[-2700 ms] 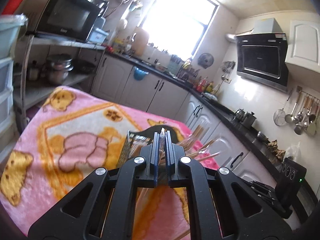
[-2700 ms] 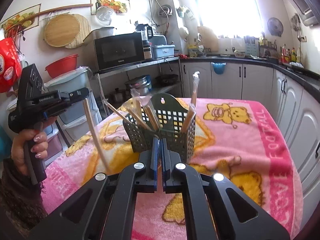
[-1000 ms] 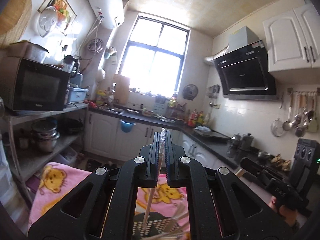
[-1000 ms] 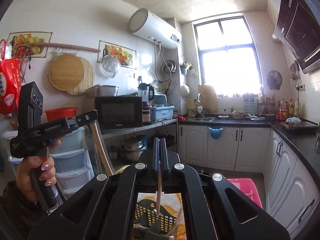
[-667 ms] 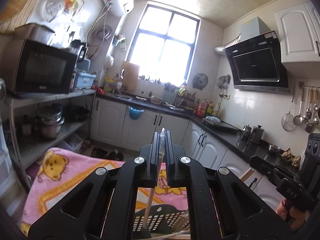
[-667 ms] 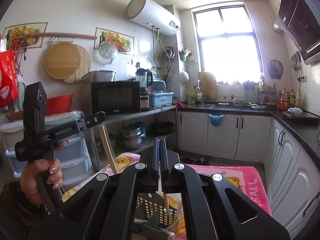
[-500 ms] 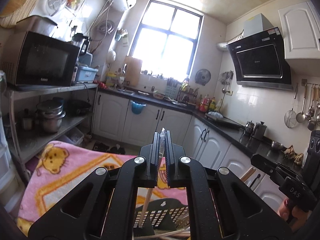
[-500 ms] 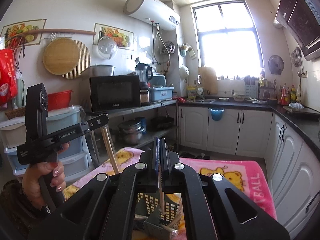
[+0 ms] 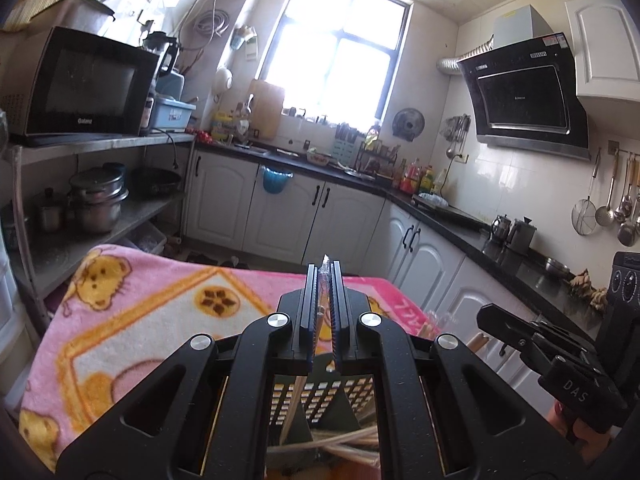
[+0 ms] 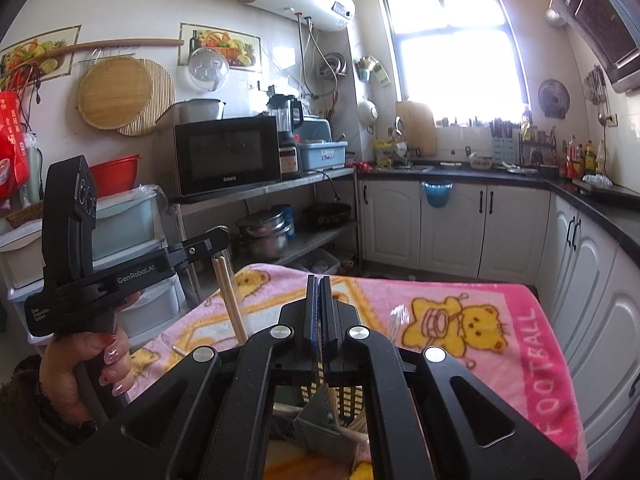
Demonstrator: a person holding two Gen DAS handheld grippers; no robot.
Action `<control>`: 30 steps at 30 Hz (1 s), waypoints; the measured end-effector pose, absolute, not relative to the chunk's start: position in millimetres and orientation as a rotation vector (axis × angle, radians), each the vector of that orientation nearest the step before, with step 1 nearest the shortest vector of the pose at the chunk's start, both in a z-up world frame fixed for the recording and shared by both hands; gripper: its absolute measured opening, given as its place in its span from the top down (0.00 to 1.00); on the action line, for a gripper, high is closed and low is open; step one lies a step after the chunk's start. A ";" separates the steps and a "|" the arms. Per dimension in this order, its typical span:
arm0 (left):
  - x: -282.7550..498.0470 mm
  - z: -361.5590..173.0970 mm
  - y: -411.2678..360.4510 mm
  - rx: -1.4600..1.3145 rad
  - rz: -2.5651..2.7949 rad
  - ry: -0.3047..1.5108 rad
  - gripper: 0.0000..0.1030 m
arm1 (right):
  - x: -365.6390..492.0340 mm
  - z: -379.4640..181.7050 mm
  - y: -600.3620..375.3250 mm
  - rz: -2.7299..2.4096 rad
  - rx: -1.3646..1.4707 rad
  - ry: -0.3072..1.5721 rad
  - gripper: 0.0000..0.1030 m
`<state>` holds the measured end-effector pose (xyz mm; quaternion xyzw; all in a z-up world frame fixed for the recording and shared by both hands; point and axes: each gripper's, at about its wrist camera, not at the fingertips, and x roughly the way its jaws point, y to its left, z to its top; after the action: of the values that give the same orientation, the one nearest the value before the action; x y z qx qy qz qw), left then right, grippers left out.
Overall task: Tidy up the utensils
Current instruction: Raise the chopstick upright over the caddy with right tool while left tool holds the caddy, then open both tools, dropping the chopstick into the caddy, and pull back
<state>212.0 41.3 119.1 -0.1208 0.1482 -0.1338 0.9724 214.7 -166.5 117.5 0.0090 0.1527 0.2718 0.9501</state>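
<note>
My left gripper [image 9: 323, 276] is shut on a pair of plastic-wrapped chopsticks [image 9: 294, 398] whose lower end hangs down into the dark green utensil basket [image 9: 320, 400] below it. In the right wrist view that gripper [image 10: 216, 240] shows at the left with the chopsticks [image 10: 230, 300] hanging under it. My right gripper [image 10: 319, 284] is shut on another wrapped pair of chopsticks [image 10: 333, 404], held over the same basket [image 10: 316, 412]. Several more chopsticks lie in the basket. The right gripper [image 9: 492, 316] also shows at the right of the left wrist view.
The basket stands on a table under a pink bear-print blanket [image 10: 460, 320]. A shelf rack with a microwave [image 10: 226, 158] and pots [image 10: 264, 232] stands to the left. White cabinets [image 10: 452, 224] and a dark counter run along the back and right.
Both grippers have tilted and come down a little towards the basket, each still holding its chopsticks. More of the blanket shows in both views.
</note>
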 end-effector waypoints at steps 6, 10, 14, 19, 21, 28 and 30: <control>207.1 110.3 40.1 -0.252 -0.281 0.361 0.97 | 215.8 107.7 -169.0 0.545 0.028 0.373 0.98; 202.9 107.1 39.3 -0.251 -0.293 0.398 0.97 | 213.7 104.1 -170.3 0.540 0.028 0.394 0.97; 196.4 103.9 38.5 -0.250 -0.302 0.419 0.89 | 209.4 101.3 -173.3 0.532 0.027 0.407 0.82; 183.4 102.4 37.6 -0.244 -0.303 0.427 0.73 | 200.8 102.4 -177.9 0.522 0.018 0.404 0.72; 177.4 103.4 37.1 -0.242 -0.300 0.427 0.62 | 195.2 102.7 -180.8 0.515 0.012 0.397 0.69; 157.2 107.5 37.9 -0.235 -0.286 0.426 0.44 | 174.8 103.6 -189.3 0.509 0.004 0.387 0.55; 152.4 107.7 38.3 -0.236 -0.285 0.428 0.39 | 170.0 103.5 -190.5 0.505 -0.001 0.387 0.52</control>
<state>152.4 38.3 107.7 -0.1163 0.2110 -0.1405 0.9603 170.0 -190.5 103.5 -0.0003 0.1904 0.2481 0.9499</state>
